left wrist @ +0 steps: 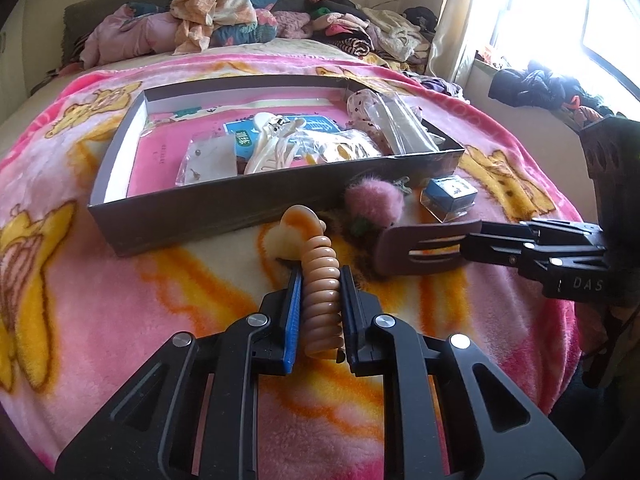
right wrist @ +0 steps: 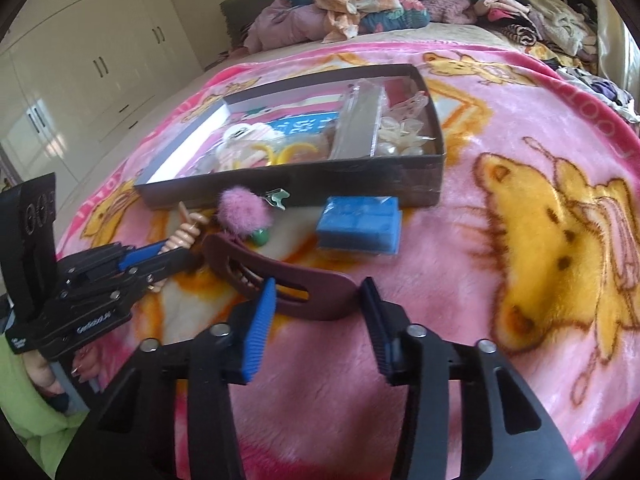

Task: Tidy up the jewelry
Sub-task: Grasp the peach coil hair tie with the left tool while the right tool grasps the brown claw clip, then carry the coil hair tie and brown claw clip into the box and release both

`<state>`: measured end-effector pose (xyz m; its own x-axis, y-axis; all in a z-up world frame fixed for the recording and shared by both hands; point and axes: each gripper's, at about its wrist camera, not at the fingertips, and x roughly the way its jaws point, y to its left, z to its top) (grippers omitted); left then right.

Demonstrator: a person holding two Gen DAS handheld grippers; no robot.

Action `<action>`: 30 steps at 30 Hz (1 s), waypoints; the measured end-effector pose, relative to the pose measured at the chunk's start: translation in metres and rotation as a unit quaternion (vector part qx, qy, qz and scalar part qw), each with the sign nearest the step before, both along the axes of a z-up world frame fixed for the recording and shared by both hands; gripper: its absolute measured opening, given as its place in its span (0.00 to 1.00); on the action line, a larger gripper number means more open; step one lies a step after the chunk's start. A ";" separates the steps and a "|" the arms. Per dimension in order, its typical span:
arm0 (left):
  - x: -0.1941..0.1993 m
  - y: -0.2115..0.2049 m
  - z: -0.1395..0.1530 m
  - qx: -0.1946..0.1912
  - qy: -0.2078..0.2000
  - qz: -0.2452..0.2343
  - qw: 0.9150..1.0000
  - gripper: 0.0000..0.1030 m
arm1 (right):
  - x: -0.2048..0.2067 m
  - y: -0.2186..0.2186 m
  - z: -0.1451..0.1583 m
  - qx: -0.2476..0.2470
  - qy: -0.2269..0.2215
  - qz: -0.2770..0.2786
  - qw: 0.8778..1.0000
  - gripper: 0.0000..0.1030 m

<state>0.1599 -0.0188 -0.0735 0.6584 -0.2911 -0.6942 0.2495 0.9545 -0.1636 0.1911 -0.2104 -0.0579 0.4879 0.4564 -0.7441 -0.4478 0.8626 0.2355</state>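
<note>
A tan spiral hair coil (left wrist: 320, 280) lies on the pink blanket in front of the shallow grey box (left wrist: 200, 216), and my left gripper (left wrist: 320, 274) is shut on it. In the right wrist view the coil (right wrist: 188, 232) sticks out past the left gripper (right wrist: 160, 256). A maroon hair clip (right wrist: 296, 280) lies just right of the coil, with my right gripper (right wrist: 318, 292) shut on its near end; it is also seen from the side (left wrist: 472, 246). A pink fuzzy pom-pom clip (right wrist: 244, 210) and a small blue box (right wrist: 360, 226) lie against the grey box (right wrist: 320, 180), which holds hair clips and packets.
Piles of clothes (left wrist: 224, 12) cover the bed's far end. White wardrobes (right wrist: 92, 60) stand to the left, and a bright window (left wrist: 600, 20) with a curtain to the right. A hand in a green sleeve (right wrist: 40, 368) holds the left gripper.
</note>
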 end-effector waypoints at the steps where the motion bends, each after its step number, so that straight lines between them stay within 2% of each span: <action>1: -0.001 0.001 0.001 -0.001 -0.001 0.001 1.000 0.11 | -0.003 0.001 0.001 -0.002 -0.003 0.006 1.000 0.32; 3: -0.002 0.003 0.003 -0.003 -0.003 0.002 1.000 0.11 | -0.007 0.005 0.003 -0.004 -0.005 0.017 1.000 0.26; 8: -0.004 0.008 0.010 -0.008 -0.009 0.006 1.000 0.11 | -0.022 0.020 0.005 -0.021 -0.017 0.065 0.998 0.19; 15: -0.006 0.014 0.014 -0.010 -0.012 0.008 1.000 0.11 | -0.023 0.042 0.000 -0.058 -0.032 0.101 0.993 0.20; 28: -0.004 0.021 0.022 -0.012 -0.015 0.013 1.000 0.11 | -0.005 0.076 -0.004 -0.042 -0.032 0.149 0.987 0.23; 30: -0.004 0.022 0.022 -0.012 -0.016 0.014 1.000 0.11 | -0.006 0.079 -0.004 -0.028 -0.027 0.157 0.987 0.11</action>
